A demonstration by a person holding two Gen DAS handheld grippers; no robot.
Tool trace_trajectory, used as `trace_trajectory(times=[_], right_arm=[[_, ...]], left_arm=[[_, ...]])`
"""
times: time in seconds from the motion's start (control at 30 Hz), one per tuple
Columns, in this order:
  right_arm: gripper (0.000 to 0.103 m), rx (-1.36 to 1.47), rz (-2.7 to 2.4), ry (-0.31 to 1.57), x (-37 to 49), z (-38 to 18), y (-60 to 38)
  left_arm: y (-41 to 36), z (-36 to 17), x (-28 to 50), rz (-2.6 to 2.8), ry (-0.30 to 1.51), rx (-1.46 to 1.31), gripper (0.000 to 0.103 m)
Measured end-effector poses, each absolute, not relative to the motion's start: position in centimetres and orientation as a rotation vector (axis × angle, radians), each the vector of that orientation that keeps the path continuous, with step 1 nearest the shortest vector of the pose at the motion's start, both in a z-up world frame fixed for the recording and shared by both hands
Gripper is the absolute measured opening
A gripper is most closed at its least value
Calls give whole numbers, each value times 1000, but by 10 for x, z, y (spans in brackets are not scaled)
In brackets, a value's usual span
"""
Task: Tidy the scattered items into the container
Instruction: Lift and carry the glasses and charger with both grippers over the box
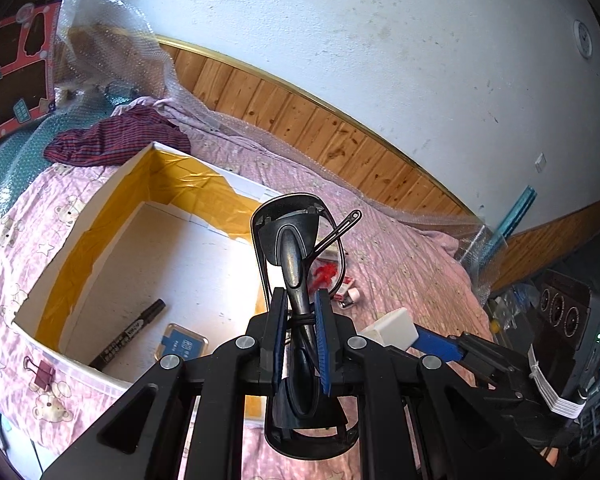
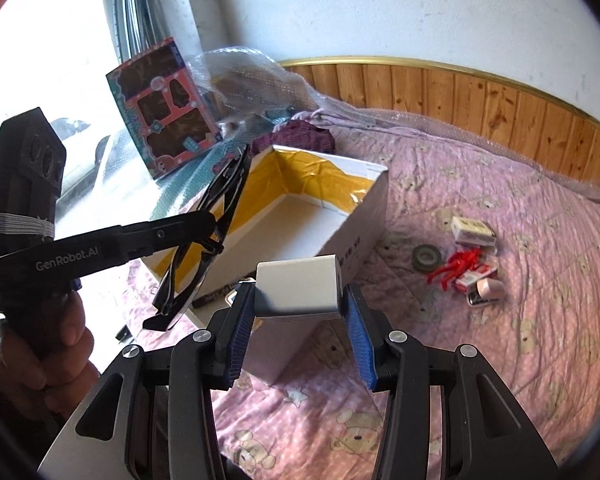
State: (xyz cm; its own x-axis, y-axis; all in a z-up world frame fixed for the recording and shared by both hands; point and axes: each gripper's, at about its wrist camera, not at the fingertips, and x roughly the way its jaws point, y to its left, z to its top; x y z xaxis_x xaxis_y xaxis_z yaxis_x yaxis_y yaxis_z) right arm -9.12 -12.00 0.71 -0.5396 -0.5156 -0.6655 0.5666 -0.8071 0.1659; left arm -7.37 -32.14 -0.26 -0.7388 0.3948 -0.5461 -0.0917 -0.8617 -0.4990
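Glasses (image 1: 298, 264), folded and black-framed, are pinched tight between the blue ribbed pads of the left tool (image 1: 301, 312), sticking up past the fingertips in the lower middle of the left wrist view. They hang over the near right part of the open white box (image 1: 112, 216), which has crinkly yellow tape lining its inner walls. A black marker (image 1: 129, 334) and a small blue card in a clear case (image 1: 182, 346) lie flat on the box floor, lower left.

Right tool (image 2: 300, 306) grips a smooth white rectangular block (image 2: 298, 288) between its pads at the center of the right wrist view, just in front of the box's near corner. On the pink quilted bed (image 2: 480, 360) at right sit a tape roll (image 2: 426, 257), a red plastic squiggle (image 2: 456, 266) and small cartons (image 2: 473, 231).
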Motion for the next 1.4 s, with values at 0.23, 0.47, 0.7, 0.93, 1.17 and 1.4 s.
trace_trajectory(times=[0.23,0.47,0.7,0.93,1.17,1.4], right_arm=[[47,955,-2292,111,-102,9,-140],[47,941,-2275,124,-116,11,-156],[47,937,-2260,129,-134,7,-169],[47,931,-2250,138,-156,4,-184],[47,933,-2247,160,-182,-2,-198],[47,947,-2242,189,-212,-9,-210]], left_arm=[[-342,-12,-88,2663,-672,-1025,14],[-357,-19,-101,2681,-684,-1067,14],[-370,-25,-115,2690,-685,-1111,14],[-383,-25,-132,2699,-672,-1144,14],[-395,-23,-157,2699,-643,-1188,14],[-397,-26,-187,2677,-598,-1260,14]])
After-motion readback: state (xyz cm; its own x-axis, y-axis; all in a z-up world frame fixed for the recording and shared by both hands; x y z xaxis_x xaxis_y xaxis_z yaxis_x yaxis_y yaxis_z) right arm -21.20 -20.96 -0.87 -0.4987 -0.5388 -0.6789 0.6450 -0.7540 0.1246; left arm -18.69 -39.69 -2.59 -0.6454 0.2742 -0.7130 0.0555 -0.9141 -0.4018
